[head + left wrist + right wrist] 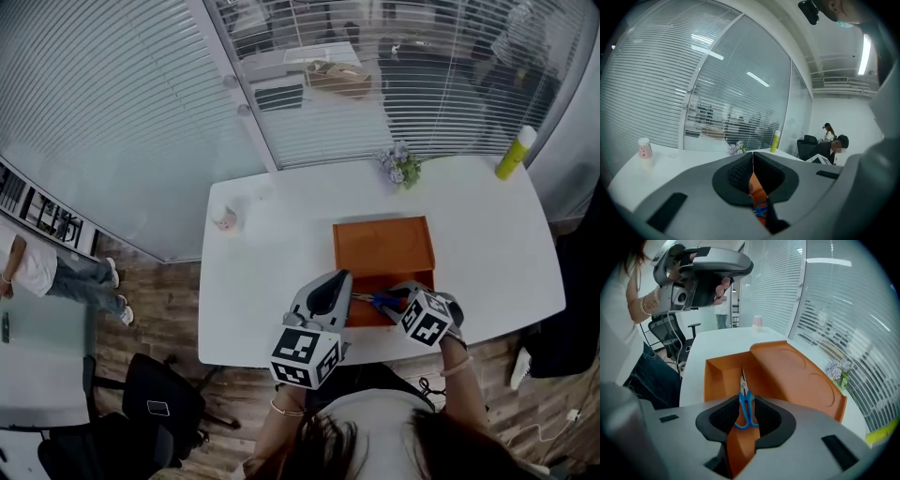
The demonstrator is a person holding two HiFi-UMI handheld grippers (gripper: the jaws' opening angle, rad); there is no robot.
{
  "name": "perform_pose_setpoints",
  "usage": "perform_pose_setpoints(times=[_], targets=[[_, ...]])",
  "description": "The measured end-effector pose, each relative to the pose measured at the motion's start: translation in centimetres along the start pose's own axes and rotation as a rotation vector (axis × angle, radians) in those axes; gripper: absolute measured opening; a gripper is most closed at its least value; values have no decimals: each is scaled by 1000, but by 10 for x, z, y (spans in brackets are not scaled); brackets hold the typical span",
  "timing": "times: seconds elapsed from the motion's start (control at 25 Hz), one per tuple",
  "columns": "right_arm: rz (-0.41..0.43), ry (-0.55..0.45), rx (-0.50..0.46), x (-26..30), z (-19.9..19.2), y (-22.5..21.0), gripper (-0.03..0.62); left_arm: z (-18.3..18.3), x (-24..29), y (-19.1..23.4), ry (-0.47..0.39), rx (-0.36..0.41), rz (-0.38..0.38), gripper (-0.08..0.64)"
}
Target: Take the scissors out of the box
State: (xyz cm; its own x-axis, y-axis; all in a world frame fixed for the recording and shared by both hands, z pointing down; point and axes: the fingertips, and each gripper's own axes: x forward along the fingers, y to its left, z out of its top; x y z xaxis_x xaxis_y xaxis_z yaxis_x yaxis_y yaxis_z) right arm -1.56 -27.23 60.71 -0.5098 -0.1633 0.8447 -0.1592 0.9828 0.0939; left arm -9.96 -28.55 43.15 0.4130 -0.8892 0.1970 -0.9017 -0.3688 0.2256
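An orange box (pixel 367 319) stands open near the front edge of the white table (pixel 272 281), its lid (pixel 382 246) folded back flat behind it. Blue-handled scissors (pixel 379 302) lie inside on the box floor. My right gripper (pixel 746 399) points steeply down into the box, jaws open, with the scissors' handles (pixel 746 414) showing in the gap between them; it also shows in the head view (pixel 398 298). My left gripper (pixel 336 286) hovers just left of the box, nearly level, jaws shut and empty (pixel 752 161). Below its jaws a sliver of the box and scissors (pixel 761 208) shows.
A small pink-and-white bottle (pixel 225 220) stands at the table's far left, a little bunch of flowers (pixel 401 167) at the back, a yellow bottle (pixel 514 155) at the far right. Glass walls with blinds close off the back. A black chair (pixel 155 403) stands on the floor at left.
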Motion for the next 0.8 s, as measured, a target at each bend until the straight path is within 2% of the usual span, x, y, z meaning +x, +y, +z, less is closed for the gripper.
perform_pose_setpoints(times=[0.4, 0.8], targets=[[51, 110, -36, 25, -17, 2, 147, -4, -3, 13, 9, -20, 32, 20], [92, 162, -36, 38, -23, 3, 164, -9, -8, 24, 16, -36, 64, 20]])
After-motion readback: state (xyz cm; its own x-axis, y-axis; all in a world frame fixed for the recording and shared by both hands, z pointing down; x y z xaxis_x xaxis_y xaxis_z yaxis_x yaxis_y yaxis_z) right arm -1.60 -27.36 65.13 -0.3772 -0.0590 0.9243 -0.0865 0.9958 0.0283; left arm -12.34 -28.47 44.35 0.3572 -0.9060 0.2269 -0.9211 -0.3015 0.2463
